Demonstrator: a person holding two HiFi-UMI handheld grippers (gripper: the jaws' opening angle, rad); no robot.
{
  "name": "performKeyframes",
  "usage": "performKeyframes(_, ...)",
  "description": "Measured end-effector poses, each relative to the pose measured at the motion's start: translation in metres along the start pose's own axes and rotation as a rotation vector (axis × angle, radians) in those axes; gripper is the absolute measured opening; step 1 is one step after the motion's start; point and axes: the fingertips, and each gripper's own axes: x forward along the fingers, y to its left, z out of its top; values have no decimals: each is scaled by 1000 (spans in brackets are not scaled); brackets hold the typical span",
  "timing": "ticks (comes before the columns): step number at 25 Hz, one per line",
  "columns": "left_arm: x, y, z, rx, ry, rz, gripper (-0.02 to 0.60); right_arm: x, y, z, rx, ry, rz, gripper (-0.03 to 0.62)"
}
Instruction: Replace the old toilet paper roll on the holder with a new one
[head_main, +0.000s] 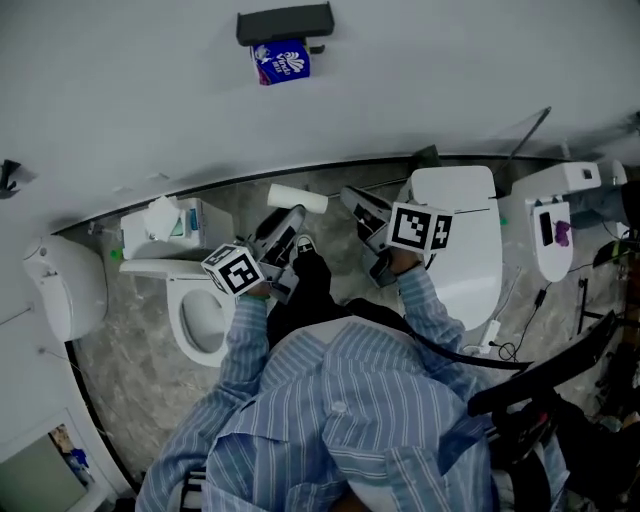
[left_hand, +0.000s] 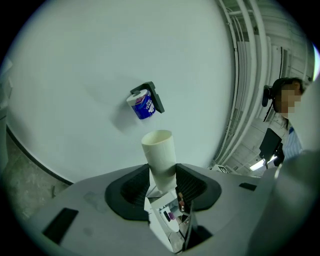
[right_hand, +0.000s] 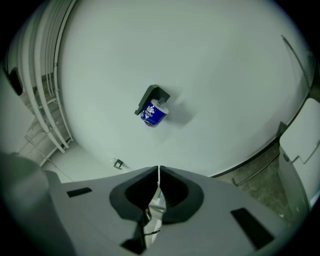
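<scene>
**A:** What is the left gripper (left_hand: 162, 172) doing?

**B:** Its fingers (left_hand: 132, 187) are clamping a bare white tube (left_hand: 160, 150). The tube is sticking up and out past the fingertips.

**A:** And the right gripper (right_hand: 158, 172)?

**B:** Its fingers are pressing flat together, with nothing sitting between them.

**A:** Where is the roll hanging?

**B:** Well beyond both sets of fingertips, a blue-wrapped roll (right_hand: 154, 114) is hanging under the black holder (right_hand: 151, 96) on the white wall (right_hand: 225, 75). From the left fingers it is showing above the tube's tip and slightly left. From the right fingers it is sitting almost straight ahead and higher.
</scene>
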Motion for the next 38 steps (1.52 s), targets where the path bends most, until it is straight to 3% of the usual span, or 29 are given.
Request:
performKeyframes(8, -50, -51, -91, -10, -35, 69, 166, -70, -9, -78, -8, 87, 21, 15)
performKeyframes(13, -85, -75, -124, 1, -27, 118, 166, -94, -1, -113, 20, 111, 57, 15)
performKeyframes(22, -131, -96, -137, 11, -57, 142, 166, -97, 31, -159, 12, 159, 113, 15)
performKeyframes(31, -189, -101, -136, 11, -37, 106, 166, -88, 70, -209, 6, 156, 87, 15)
performKeyframes(38, -269, -97, -128, 11, -38, 101, 166, -80, 114, -271, 26, 131, 60, 15)
